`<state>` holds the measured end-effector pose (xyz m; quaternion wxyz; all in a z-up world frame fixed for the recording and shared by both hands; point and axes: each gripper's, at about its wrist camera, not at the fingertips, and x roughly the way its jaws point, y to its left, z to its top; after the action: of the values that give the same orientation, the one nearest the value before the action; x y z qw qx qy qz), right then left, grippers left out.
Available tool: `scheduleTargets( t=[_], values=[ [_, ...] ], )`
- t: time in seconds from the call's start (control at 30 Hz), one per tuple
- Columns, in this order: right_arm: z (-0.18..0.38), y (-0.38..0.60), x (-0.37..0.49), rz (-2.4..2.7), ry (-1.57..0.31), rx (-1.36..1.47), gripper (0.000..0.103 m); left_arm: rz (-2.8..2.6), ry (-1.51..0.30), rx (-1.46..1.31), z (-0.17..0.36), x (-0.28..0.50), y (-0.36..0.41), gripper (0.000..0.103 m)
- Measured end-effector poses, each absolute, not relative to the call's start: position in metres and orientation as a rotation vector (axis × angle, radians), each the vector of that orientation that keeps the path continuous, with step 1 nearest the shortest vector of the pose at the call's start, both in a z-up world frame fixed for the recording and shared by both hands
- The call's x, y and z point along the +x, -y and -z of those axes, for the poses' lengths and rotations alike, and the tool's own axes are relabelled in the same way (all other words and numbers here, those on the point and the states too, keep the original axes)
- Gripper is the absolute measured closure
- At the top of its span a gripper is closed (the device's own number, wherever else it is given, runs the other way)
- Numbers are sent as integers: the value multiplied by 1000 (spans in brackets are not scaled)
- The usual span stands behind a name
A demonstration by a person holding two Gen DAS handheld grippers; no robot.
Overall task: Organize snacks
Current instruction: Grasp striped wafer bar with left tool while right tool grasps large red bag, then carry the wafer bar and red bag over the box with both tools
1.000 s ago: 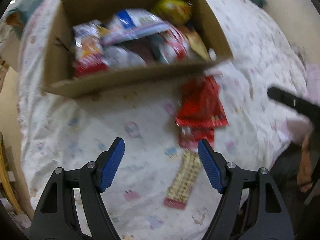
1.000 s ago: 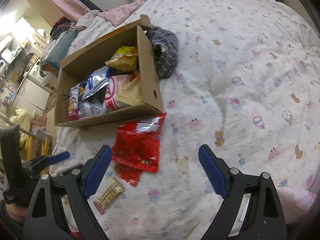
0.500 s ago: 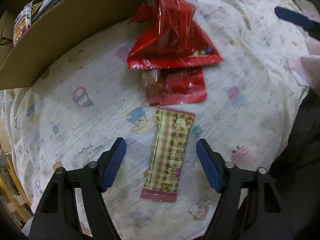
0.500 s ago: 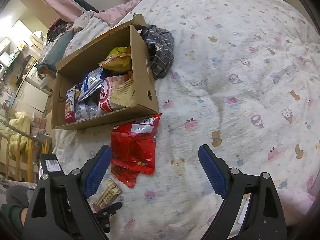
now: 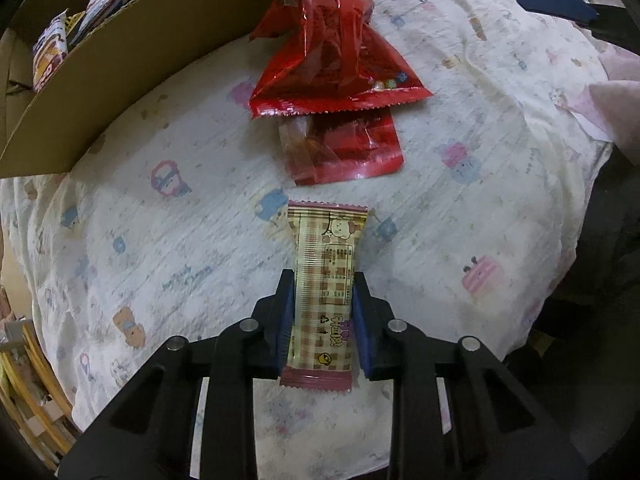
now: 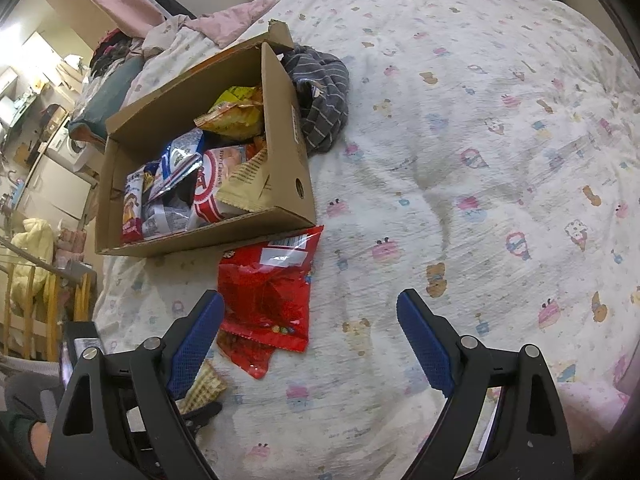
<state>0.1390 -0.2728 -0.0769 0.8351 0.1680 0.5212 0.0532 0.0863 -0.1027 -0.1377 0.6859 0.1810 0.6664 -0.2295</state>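
My left gripper (image 5: pixel 322 280) is shut on a cream plaid snack bar (image 5: pixel 326 276) with pink ends, which lies on the printed bedsheet. Beyond it lie a small red packet (image 5: pixel 352 152) and a larger red snack bag (image 5: pixel 340 56). The cardboard box (image 5: pixel 120 72) of snacks stands at the upper left. My right gripper (image 6: pixel 310 328) is open and empty above the bed. In its view the red bag (image 6: pixel 268 292) lies in front of the box (image 6: pixel 292 152), and the snack bar (image 6: pixel 206 386) shows partly behind my left finger.
A grey striped cloth (image 6: pixel 320 96) lies behind the box. Pink bedding (image 6: pixel 224 28) is bunched at the bed's head. The bed's left edge drops to wooden furniture (image 6: pixel 36 304). The right gripper's fingertip (image 5: pixel 556 2) shows at the upper right of the left wrist view.
My left gripper has moved forward over the snack bar and closed on it. The right gripper has stayed open and drifted only slightly.
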Motion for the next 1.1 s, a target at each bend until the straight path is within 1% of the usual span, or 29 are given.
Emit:
scheduleTargets(
  t=[0.1,0.23,0.33,0.43,0.63,0.83,0.9,1.03,1.1],
  values=[
    [80,277,137,-103,-1107,375,13,517,-1488,349,124,82,95,80],
    [82,281,136,-91,-1114,422,13,469,-1417,222,87,94,64,80],
    [88,277,143,-91,-1141,478,13,380,-1356,143,69,102,41,80],
    [99,268,153,-100,-1187,519,12,313,-1331,83,62,112,19,80],
    [120,237,179,-96,-1279,522,12,260,-1309,1,54,123,-10,80],
    [151,212,204,-60,-1385,484,11,227,-1310,-28,62,131,-33,80],
    [162,209,209,-30,-1414,453,11,217,-1314,-38,68,140,-30,80],
    [169,206,209,-16,-1419,417,11,203,-1315,-51,72,142,-31,80],
    [166,206,206,-24,-1410,407,15,205,-1314,-55,72,142,-31,80]
  ],
)
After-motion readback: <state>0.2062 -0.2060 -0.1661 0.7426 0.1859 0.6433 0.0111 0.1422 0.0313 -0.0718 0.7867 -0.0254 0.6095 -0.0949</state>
